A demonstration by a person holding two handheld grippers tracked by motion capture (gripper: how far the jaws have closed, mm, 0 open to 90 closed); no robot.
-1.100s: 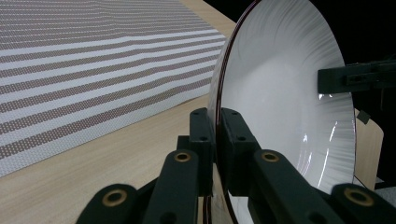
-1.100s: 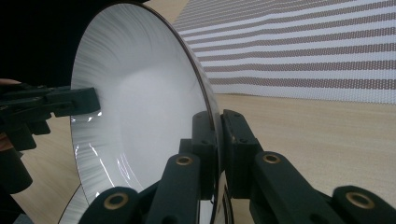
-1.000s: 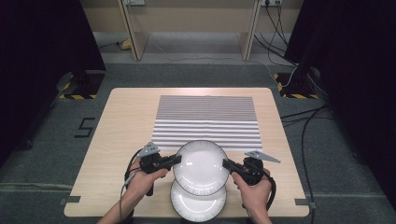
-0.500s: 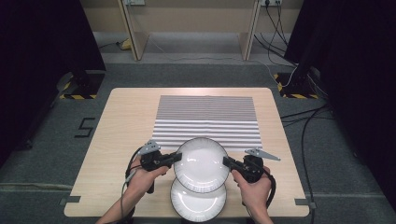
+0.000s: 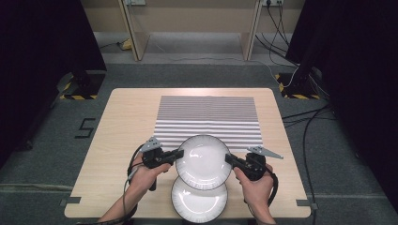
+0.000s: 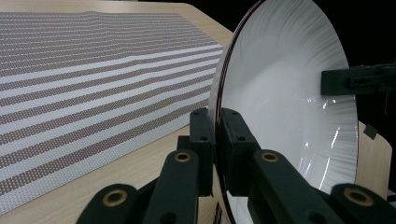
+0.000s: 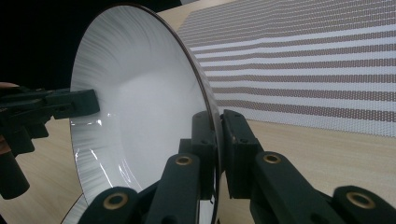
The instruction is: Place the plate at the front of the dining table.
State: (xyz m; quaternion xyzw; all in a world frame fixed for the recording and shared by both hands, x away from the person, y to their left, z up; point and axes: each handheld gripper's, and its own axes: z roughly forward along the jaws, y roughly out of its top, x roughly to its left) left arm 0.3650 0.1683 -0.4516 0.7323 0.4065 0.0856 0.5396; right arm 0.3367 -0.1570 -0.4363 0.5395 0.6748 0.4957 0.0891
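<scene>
Bench w/ striped mat (image 5: pixel 209 119): upper plate (image 5: pixel 204 161) pinched by left tongs (image 5: pixel 179 153) at 9, right tongs (image 5: pixel 228 159) at 3.
Thin rim grips; uneven tilt could slip it onto lower plate (image 5: pixel 197 202).

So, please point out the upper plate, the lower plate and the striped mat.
upper plate (image 5: pixel 203 161), high view, its white centre
lower plate (image 5: pixel 198 204), high view, its centre
striped mat (image 5: pixel 208 115), high view, its middle

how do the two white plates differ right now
The upper plate is clamped at opposite rim edges by the left gripper and right gripper; the lower plate lies free on the table. The upper plate overlaps the lower plate's far edge. Both are round, white and dark-rimmed.
</scene>
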